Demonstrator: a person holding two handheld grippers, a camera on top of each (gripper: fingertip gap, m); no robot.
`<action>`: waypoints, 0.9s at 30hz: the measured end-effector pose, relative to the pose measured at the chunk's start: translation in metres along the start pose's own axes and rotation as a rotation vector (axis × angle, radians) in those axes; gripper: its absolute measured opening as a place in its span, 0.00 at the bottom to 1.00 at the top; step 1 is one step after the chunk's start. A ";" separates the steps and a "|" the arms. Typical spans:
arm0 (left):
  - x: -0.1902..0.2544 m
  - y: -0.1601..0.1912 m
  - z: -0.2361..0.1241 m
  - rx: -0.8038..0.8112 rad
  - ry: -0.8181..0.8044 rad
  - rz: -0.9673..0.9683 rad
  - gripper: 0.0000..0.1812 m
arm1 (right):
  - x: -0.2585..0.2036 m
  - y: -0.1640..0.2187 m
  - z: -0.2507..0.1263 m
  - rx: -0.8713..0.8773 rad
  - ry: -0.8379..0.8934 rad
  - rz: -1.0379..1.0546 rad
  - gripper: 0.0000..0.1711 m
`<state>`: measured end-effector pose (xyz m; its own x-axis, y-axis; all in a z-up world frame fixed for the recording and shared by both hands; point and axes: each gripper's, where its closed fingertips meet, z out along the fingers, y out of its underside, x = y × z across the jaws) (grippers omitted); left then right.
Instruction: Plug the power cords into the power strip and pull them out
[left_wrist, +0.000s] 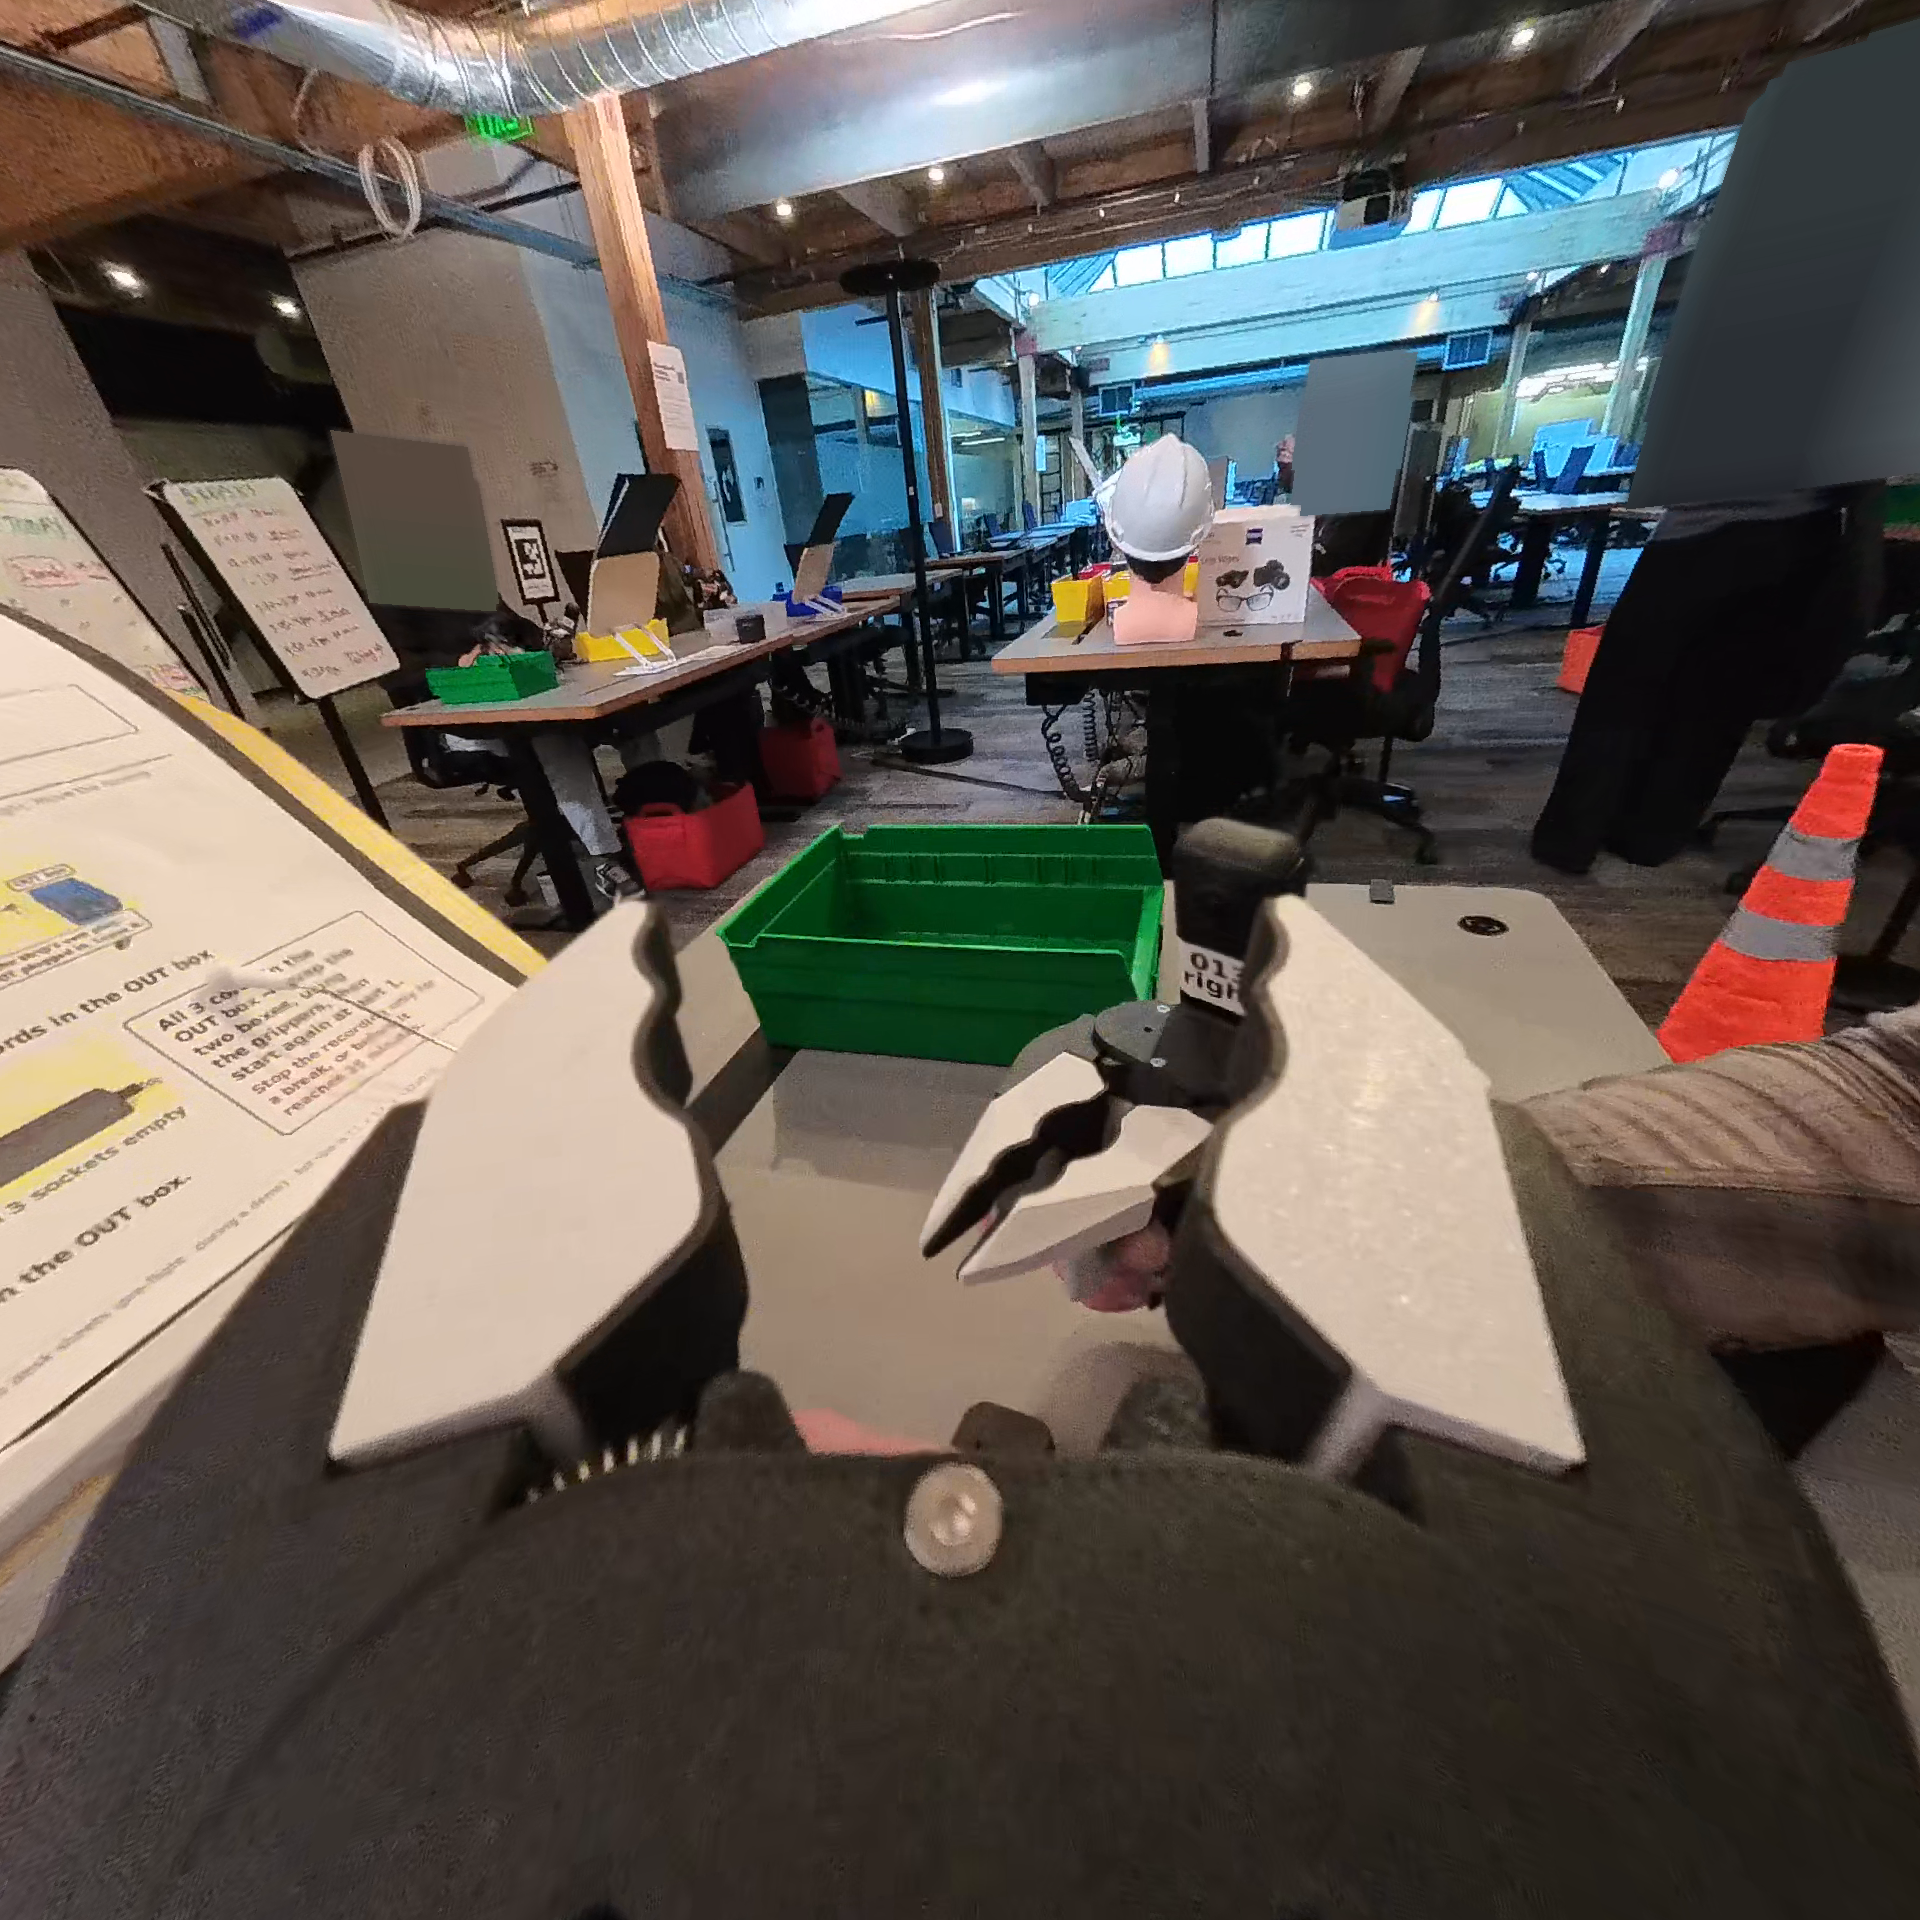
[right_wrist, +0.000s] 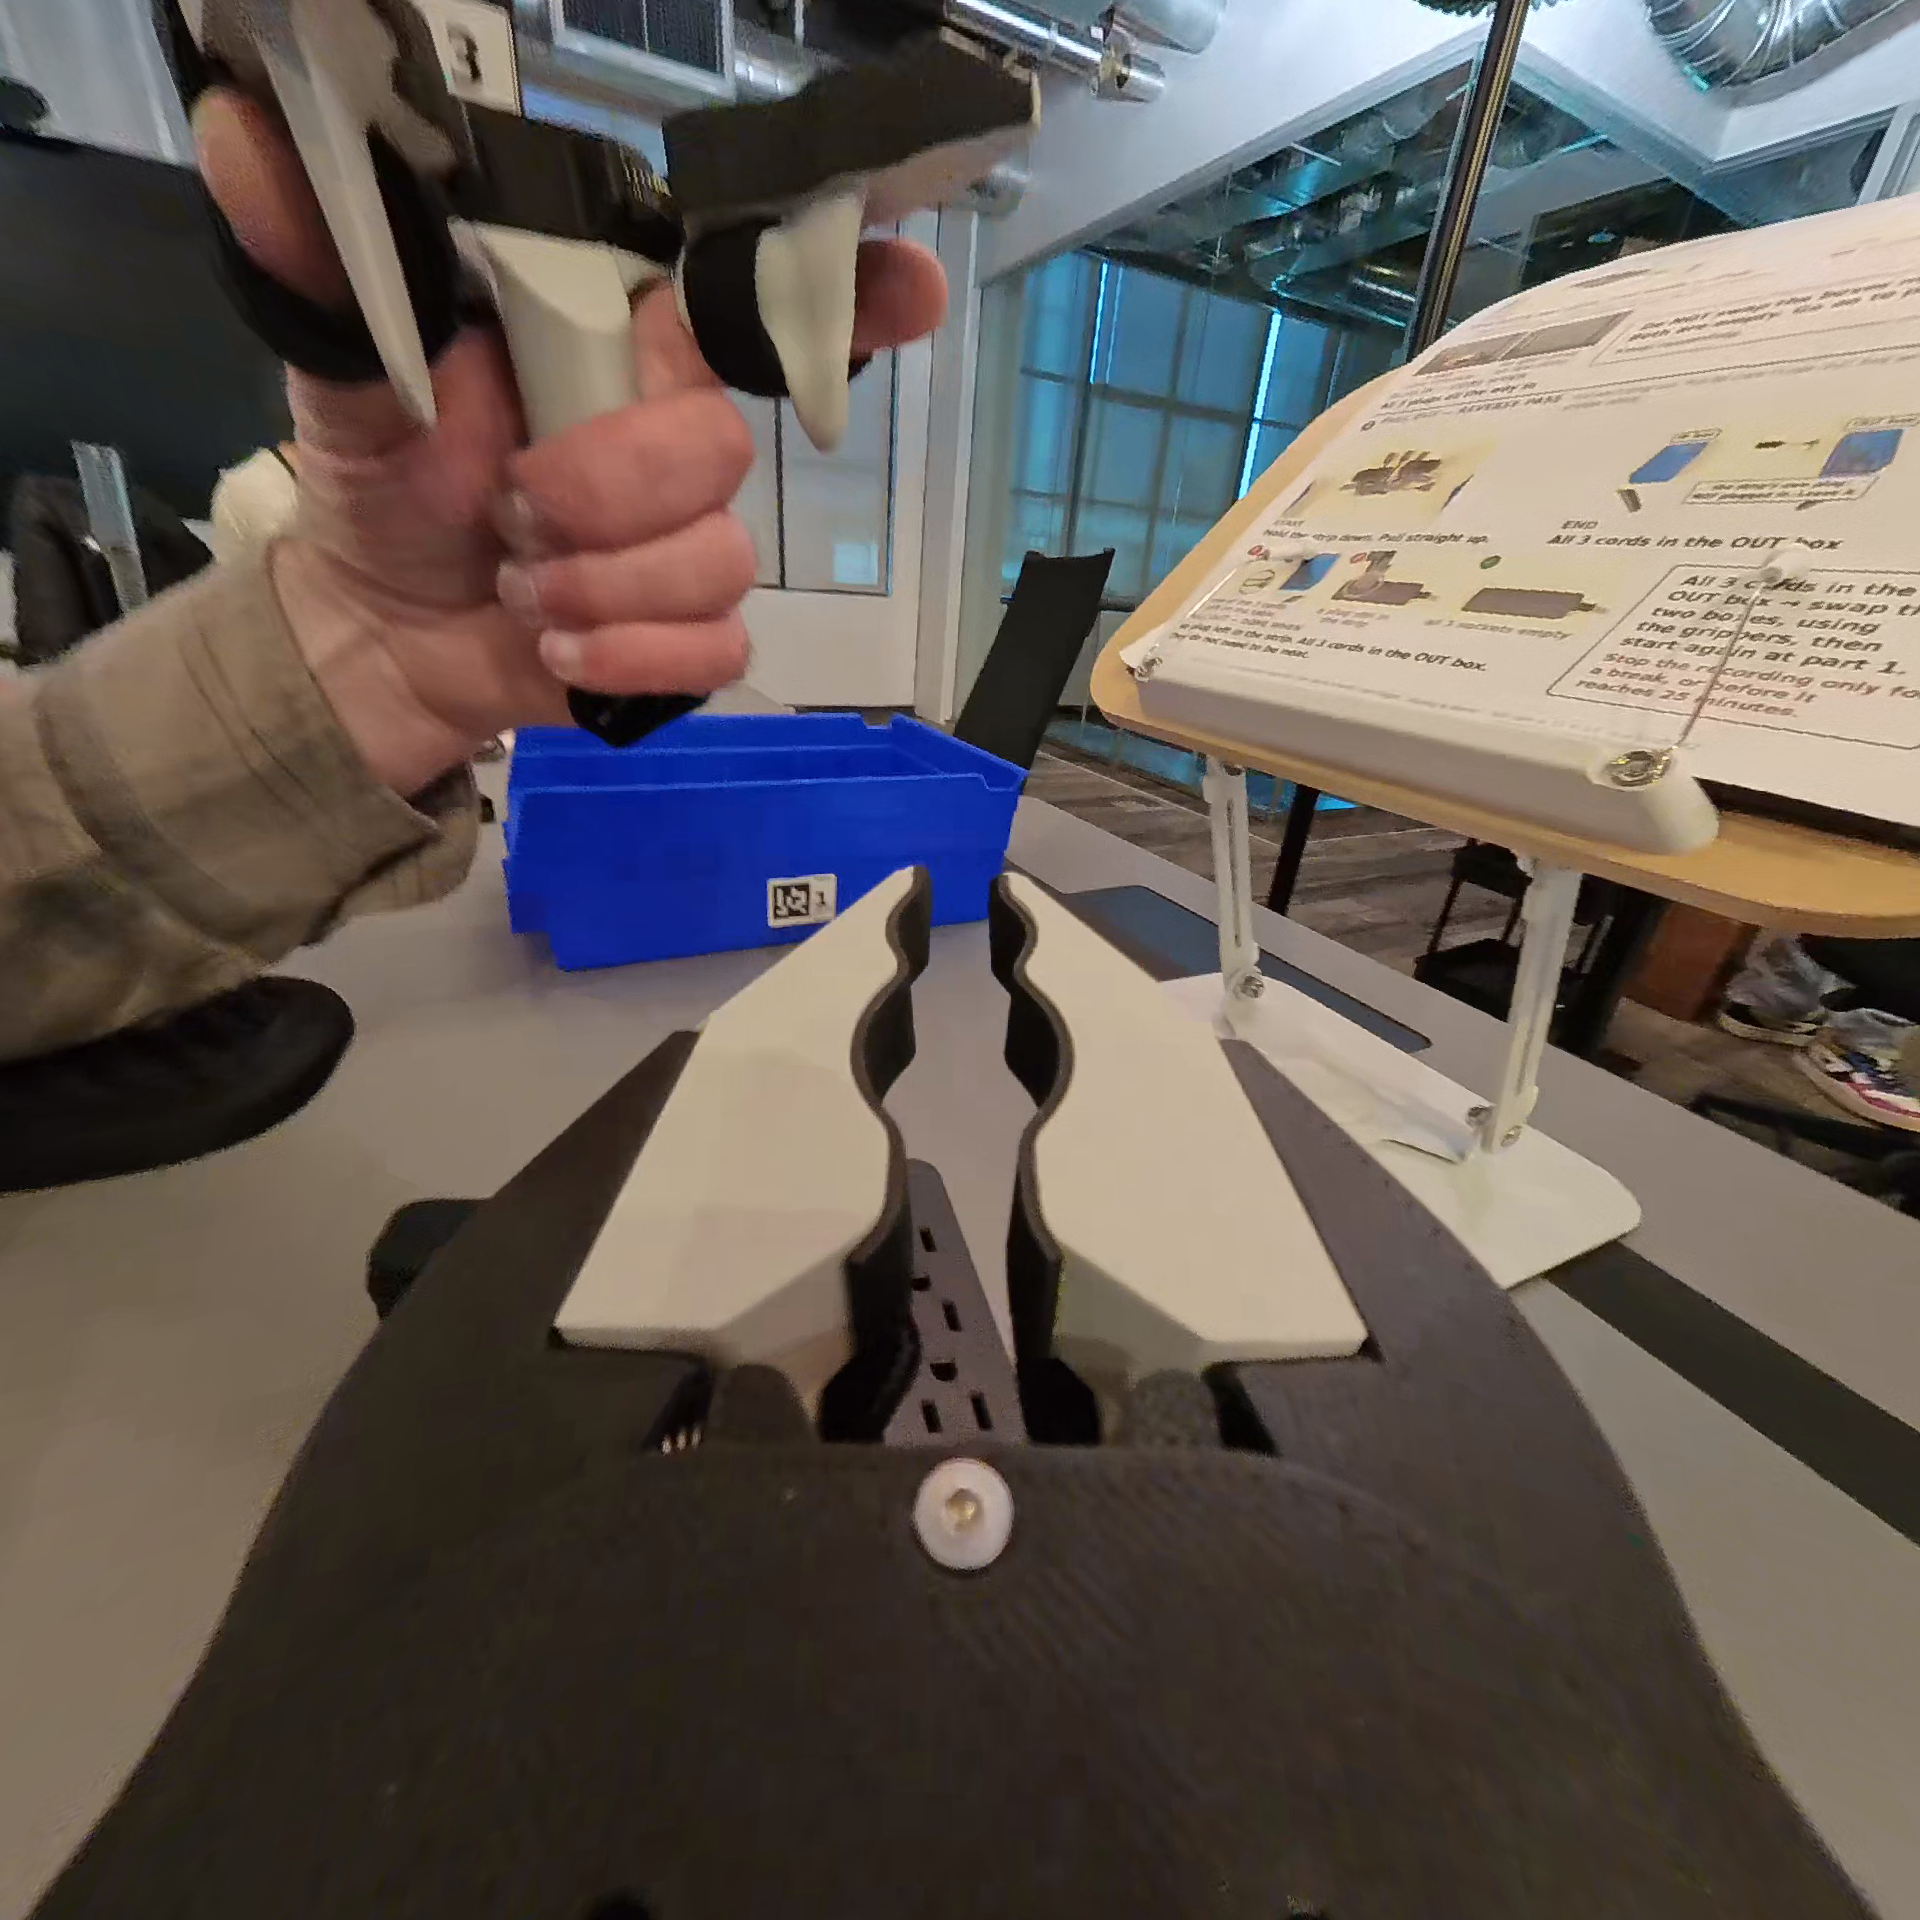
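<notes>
A black power strip (right_wrist: 951, 1340) is seen lying directly beneath the right gripper (right_wrist: 956, 914), whose fingers are kept narrowly apart with nothing between them. One blue bin (right_wrist: 748, 831) is shown beyond. The left gripper (left_wrist: 961, 961) is spread wide and empty; only its view shows one green bin (left_wrist: 945, 966).

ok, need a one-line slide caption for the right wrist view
Right gripper with jaws slightly parted over a black power strip, blue plastic bin ahead on the grey table.
</notes>
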<state>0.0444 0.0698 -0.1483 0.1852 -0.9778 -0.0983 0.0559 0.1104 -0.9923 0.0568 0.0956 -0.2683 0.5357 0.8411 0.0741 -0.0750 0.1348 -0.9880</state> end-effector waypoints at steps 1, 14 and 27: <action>-0.001 -0.001 -0.002 -0.006 -0.006 0.002 0.55 | 0.002 0.004 0.000 -0.015 0.007 -0.021 0.05; -0.012 -0.017 -0.019 -0.013 -0.095 0.080 0.38 | 0.045 -0.087 0.030 0.070 0.077 -0.115 0.12; -0.034 -0.014 -0.031 0.017 -0.185 0.142 0.14 | 0.079 -0.061 0.031 0.228 0.074 -0.009 0.12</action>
<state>0.0073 0.0962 -0.1333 0.3689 -0.9031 -0.2198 0.0326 0.2489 -0.9680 0.0776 0.1705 -0.1975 0.5970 0.7996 0.0645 -0.2536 0.2644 -0.9305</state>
